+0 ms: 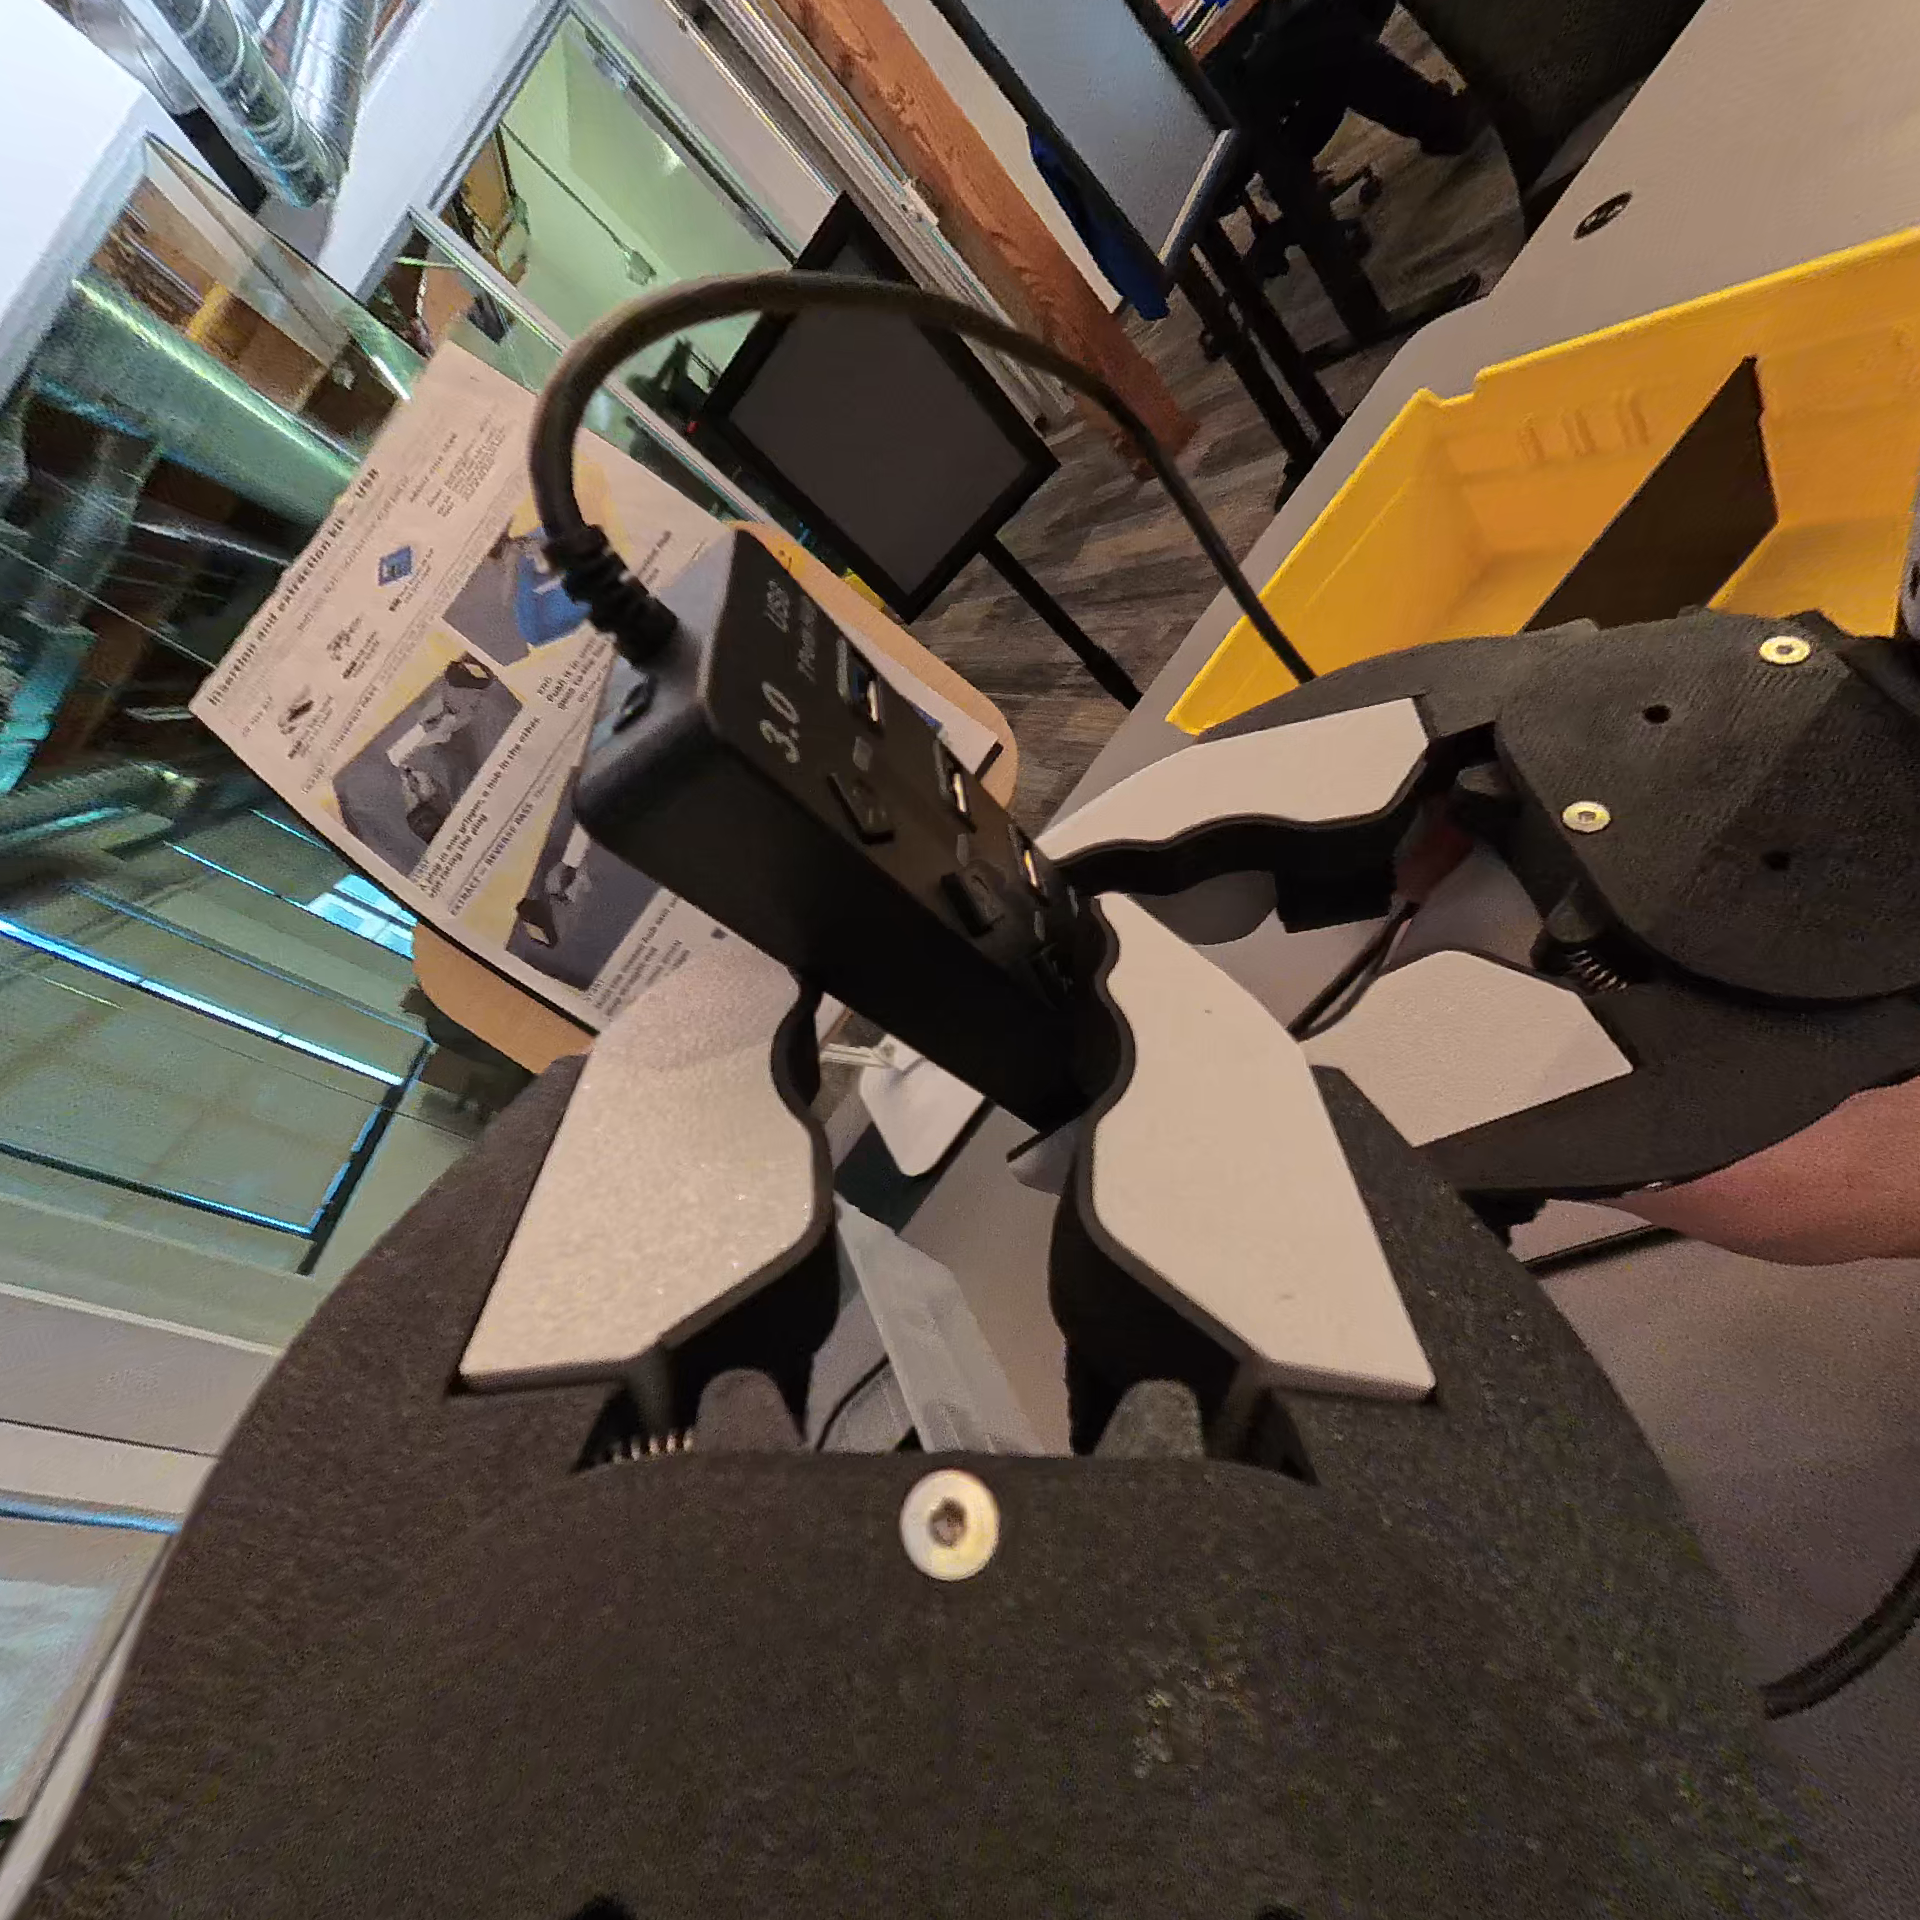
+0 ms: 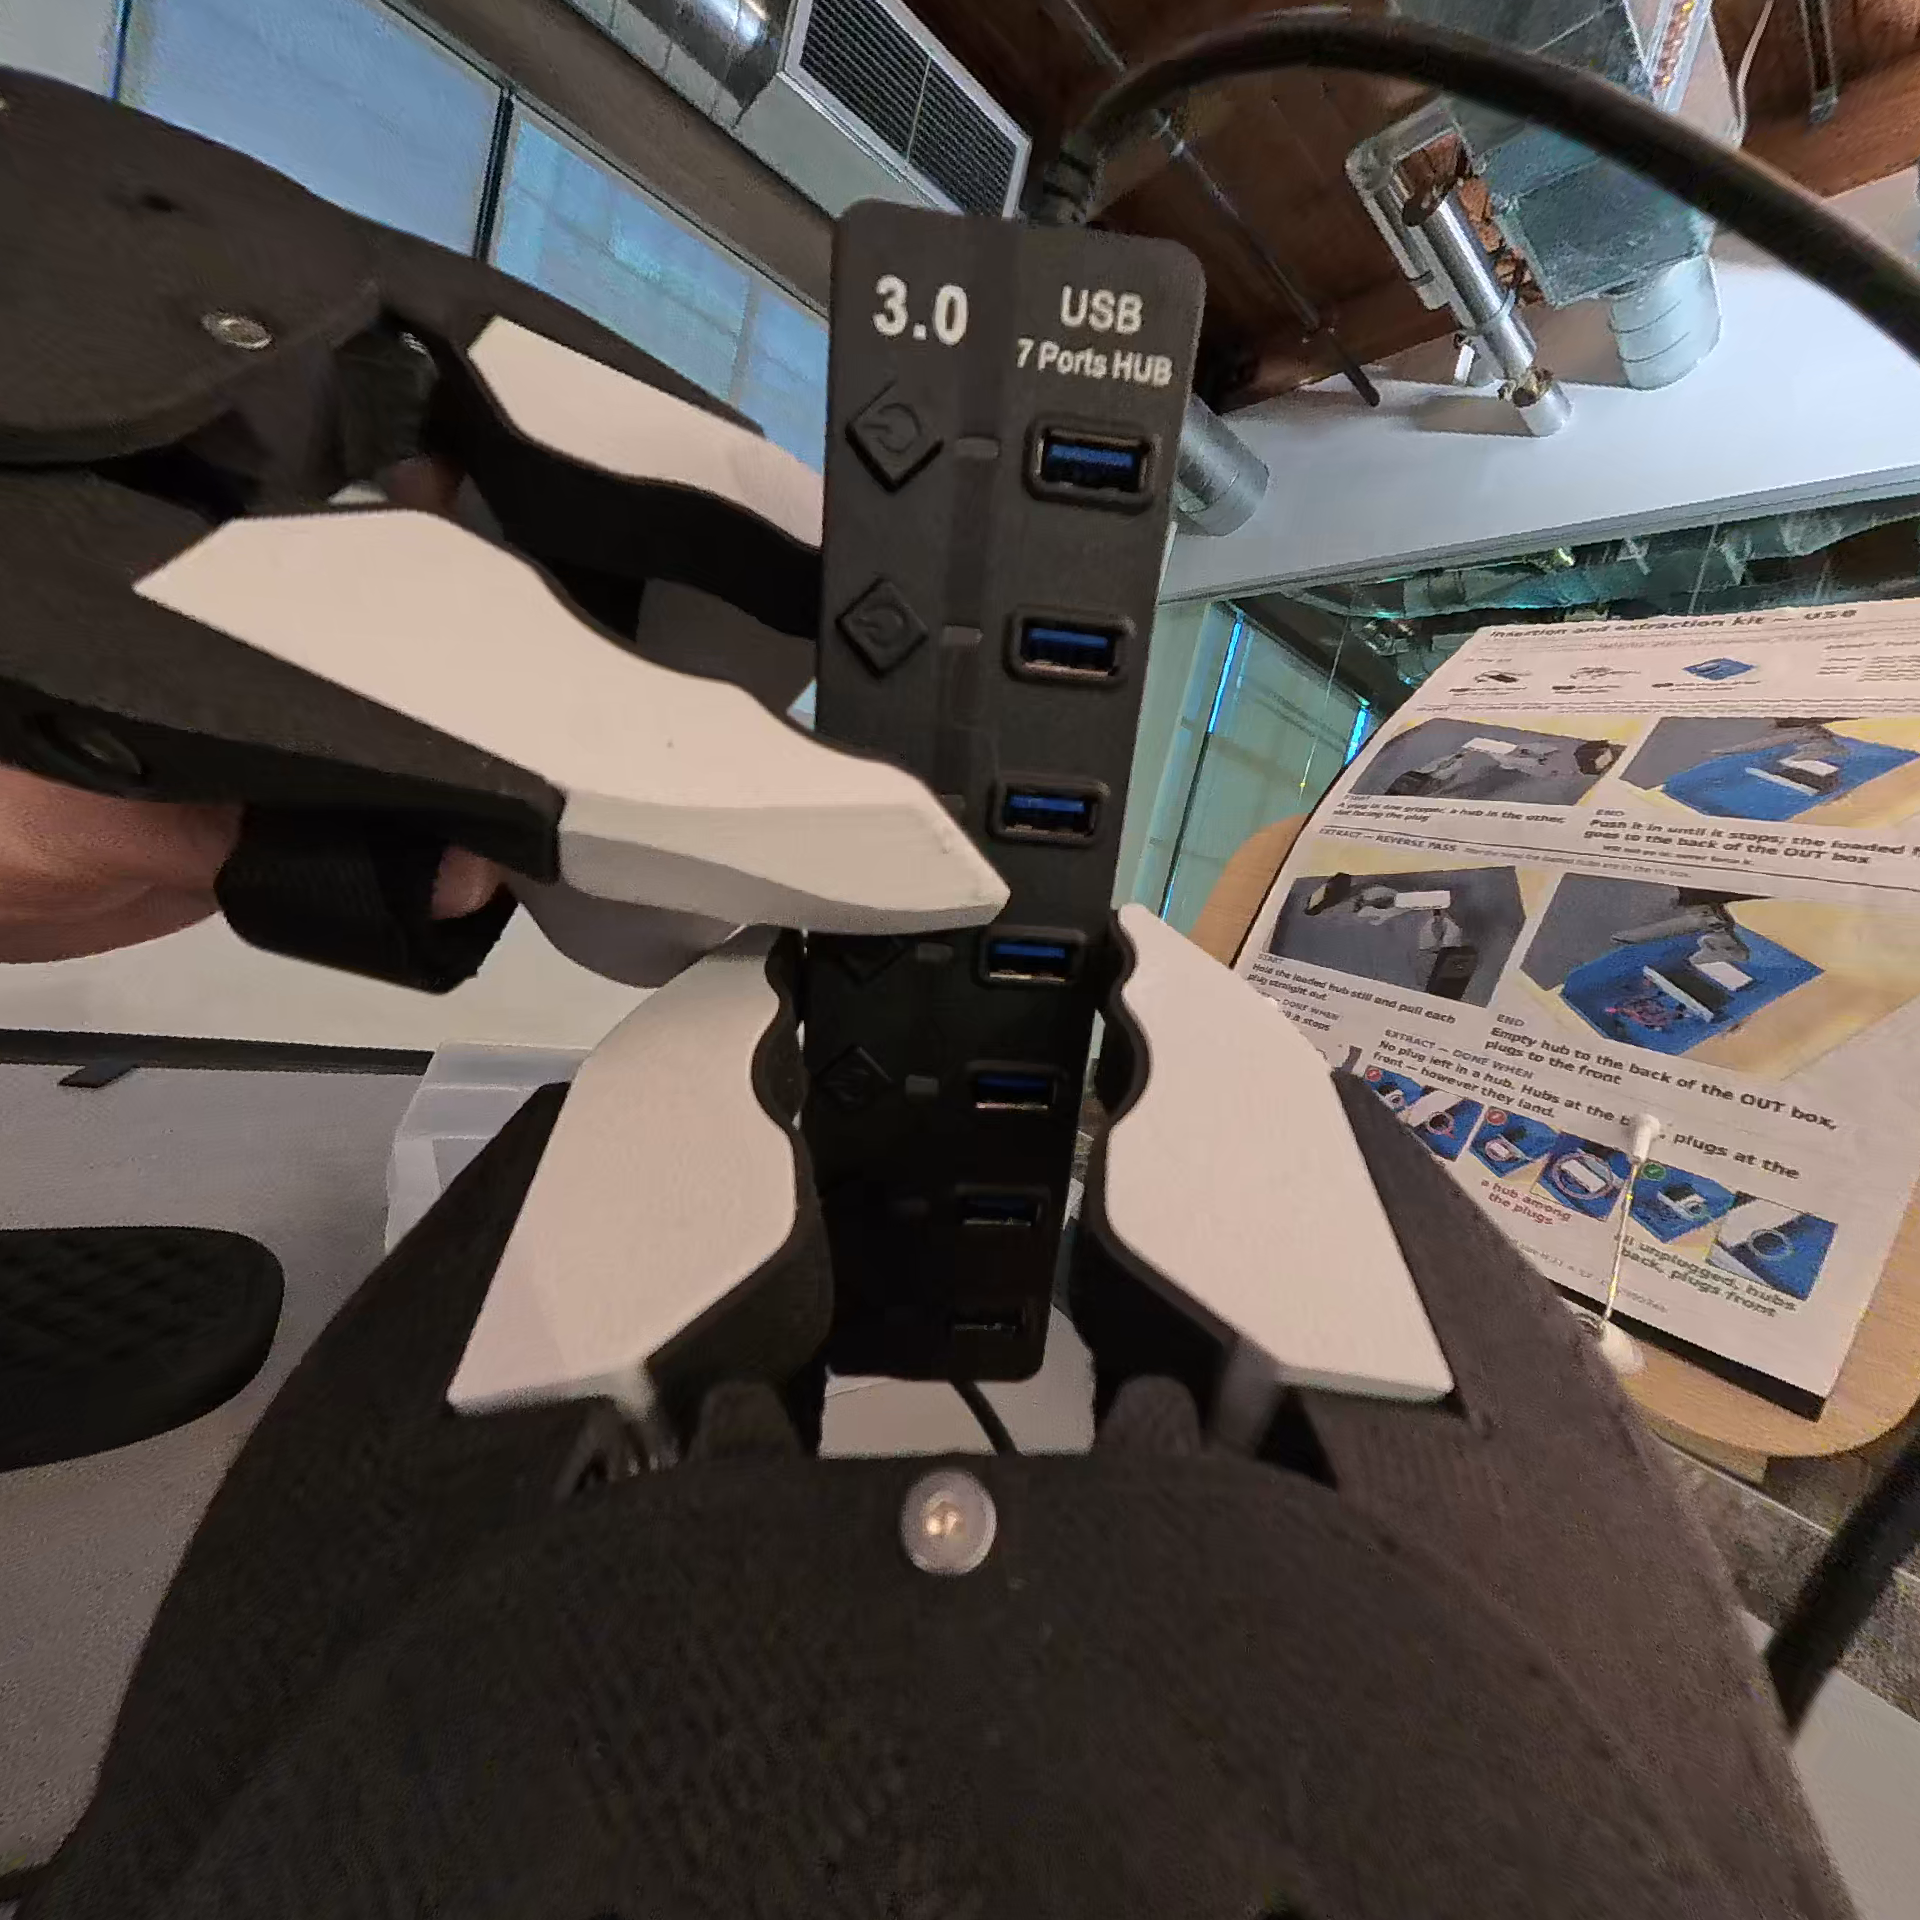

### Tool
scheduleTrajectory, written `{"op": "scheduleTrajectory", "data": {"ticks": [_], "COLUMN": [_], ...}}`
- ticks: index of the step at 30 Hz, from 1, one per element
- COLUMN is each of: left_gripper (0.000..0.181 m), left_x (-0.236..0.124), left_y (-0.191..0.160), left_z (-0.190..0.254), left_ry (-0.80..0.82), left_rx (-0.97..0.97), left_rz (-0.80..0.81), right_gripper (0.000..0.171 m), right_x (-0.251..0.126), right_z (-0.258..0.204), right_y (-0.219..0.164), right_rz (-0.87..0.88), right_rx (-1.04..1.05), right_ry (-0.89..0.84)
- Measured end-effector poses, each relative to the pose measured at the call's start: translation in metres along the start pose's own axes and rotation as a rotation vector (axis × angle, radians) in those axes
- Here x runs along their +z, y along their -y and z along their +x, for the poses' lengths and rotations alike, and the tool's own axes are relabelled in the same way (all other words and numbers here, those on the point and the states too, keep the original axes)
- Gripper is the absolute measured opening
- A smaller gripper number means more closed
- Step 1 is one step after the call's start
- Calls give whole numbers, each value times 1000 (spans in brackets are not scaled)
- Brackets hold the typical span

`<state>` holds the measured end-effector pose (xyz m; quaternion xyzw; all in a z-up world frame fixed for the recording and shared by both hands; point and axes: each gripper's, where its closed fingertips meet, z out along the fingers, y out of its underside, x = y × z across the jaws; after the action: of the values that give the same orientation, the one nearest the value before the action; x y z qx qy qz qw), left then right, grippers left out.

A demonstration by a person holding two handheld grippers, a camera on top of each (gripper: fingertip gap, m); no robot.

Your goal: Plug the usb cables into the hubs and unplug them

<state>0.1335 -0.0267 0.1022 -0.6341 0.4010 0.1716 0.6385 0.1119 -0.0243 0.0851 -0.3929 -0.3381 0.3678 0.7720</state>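
A black USB hub with several empty blue ports is held in the air between both grippers. My left gripper is shut on its lower end, one finger on the port face and one on the back. In the right wrist view the hub stands upright, and my right gripper is shut on its two long edges around the middle. The left gripper's finger reaches in from the left. The right gripper's finger reaches in from the right. The hub's black cable loops off its top end. No plug shows.
A yellow bin stands on the grey table at the right. A printed instruction sheet on a wooden board leans behind the hub. A dark monitor stands farther back. A person's hand holds the left gripper. My two grippers' fingertips are within a few centimetres of each other.
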Motion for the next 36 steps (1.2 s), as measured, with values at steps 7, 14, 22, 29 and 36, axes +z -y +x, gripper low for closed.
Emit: {"op": "scheduleTrajectory", "data": {"ticks": [7,14,22,29,36], "left_gripper": [42,38,27,26,27], "left_x": [-4,-8,2,12,0], "left_y": [-5,-20,-32,-50,-32], "left_z": [0,-21,-26,-31,34], "left_ry": [-39,-307,-512,-597,-816], "left_rx": [-146,-796,-973,-903,-619], "left_rz": [38,219,294,229,236], "right_gripper": [54,54,56,36,53], "right_x": [4,22,29,19,15], "right_z": [-4,-23,-25,-17,-18], "right_y": [-2,-15,-30,-4,19], "right_rz": [-48,-265,-400,-389,-417], "right_rx": [-68,-219,-245,-125,125], "right_ry": [-15,-15,28,227,351]}}
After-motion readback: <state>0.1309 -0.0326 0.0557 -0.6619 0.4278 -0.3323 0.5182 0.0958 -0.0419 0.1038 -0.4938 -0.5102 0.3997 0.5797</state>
